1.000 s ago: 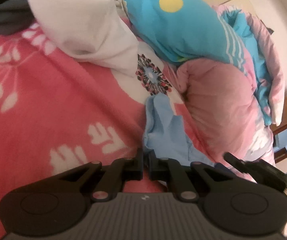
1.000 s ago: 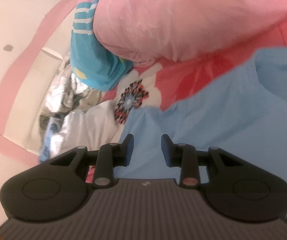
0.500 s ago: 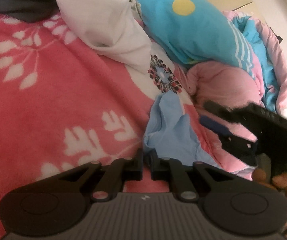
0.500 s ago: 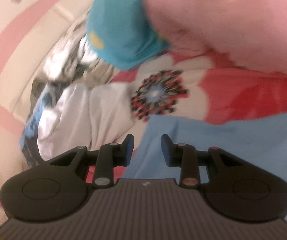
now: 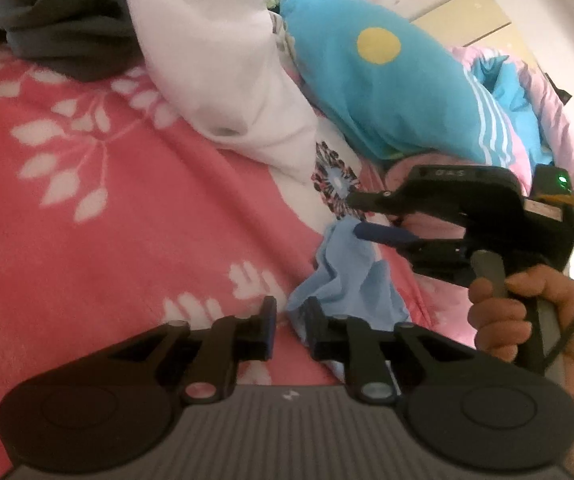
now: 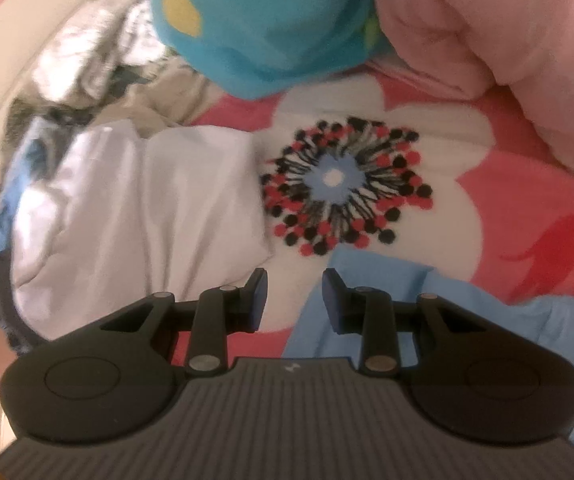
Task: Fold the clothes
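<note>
The light blue cloth (image 5: 347,280) lies bunched, maybe half folded, with the left gripper (image 5: 289,318) and right gripper (image 6: 295,300) fingers apart, and the white cloth (image 5: 223,80) heaped at 11 o'clock.

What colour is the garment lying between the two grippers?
Plain light blue garment, no pattern; clearest in the left wrist view.

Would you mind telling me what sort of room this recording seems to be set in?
Most likely a bedroom. The work surface looks like a bed covered by a pink floral blanket, with a bunched pink quilt and a loose pile of white clothing on it.
</note>
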Demonstrator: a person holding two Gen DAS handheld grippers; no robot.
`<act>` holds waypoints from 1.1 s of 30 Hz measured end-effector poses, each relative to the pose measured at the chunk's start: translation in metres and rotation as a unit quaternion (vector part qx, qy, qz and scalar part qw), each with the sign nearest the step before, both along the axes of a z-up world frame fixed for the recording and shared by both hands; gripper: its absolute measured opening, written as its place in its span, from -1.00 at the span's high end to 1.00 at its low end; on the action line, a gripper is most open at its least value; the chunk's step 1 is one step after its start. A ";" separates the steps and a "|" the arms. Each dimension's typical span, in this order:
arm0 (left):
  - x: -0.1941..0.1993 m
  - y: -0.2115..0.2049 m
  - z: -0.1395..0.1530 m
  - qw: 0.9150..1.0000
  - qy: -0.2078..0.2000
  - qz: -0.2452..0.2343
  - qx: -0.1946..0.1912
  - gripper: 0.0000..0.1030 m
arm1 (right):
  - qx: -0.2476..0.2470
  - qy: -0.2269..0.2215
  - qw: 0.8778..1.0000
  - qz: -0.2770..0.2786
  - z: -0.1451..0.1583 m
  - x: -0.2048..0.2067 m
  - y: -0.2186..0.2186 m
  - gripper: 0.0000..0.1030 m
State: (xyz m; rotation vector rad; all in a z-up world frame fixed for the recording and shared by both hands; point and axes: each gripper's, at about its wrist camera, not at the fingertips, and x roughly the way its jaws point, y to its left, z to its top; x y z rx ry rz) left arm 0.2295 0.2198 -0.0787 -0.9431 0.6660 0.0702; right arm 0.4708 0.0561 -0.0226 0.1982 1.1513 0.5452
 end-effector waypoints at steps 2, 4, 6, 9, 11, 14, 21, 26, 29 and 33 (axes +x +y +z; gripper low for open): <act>0.000 0.002 0.000 1.000 0.000 0.002 -0.001 0.84 | -0.021 0.008 1.000 -0.007 -0.005 0.005 0.005 0.42; 0.001 0.003 -0.001 1.000 0.001 0.002 -0.001 0.88 | -0.041 0.008 0.999 -0.010 -0.009 0.009 0.012 0.42; 0.001 0.003 -0.002 1.000 0.001 0.001 0.002 0.90 | -0.063 0.012 0.998 -0.011 -0.013 0.014 0.018 0.42; 0.003 0.003 -0.002 1.000 0.001 -0.001 0.007 0.95 | -0.090 0.021 0.996 -0.011 -0.020 0.020 0.026 0.44; 0.004 0.002 -0.002 1.000 0.000 -0.001 0.011 0.95 | -0.106 0.018 0.994 -0.008 -0.021 0.021 0.031 0.44; 0.004 0.001 -0.001 1.000 -0.002 -0.002 0.014 0.96 | -0.127 0.006 0.992 0.001 -0.019 0.018 0.036 0.54; -0.001 0.002 -0.001 1.000 -0.010 0.001 0.019 0.97 | -0.110 -0.031 0.993 -0.017 -0.011 0.008 0.025 0.98; -0.002 0.005 0.000 1.000 -0.011 0.009 0.018 0.97 | -0.057 -0.068 0.996 -0.009 0.002 0.001 0.024 0.98; -0.002 0.005 -0.001 1.000 -0.009 0.013 0.019 0.97 | -0.048 -0.084 0.995 0.001 -0.003 0.000 0.031 0.98; -0.002 0.007 -0.001 1.000 -0.009 0.015 0.020 0.97 | -0.020 -0.103 0.994 0.010 -0.017 0.001 0.038 1.00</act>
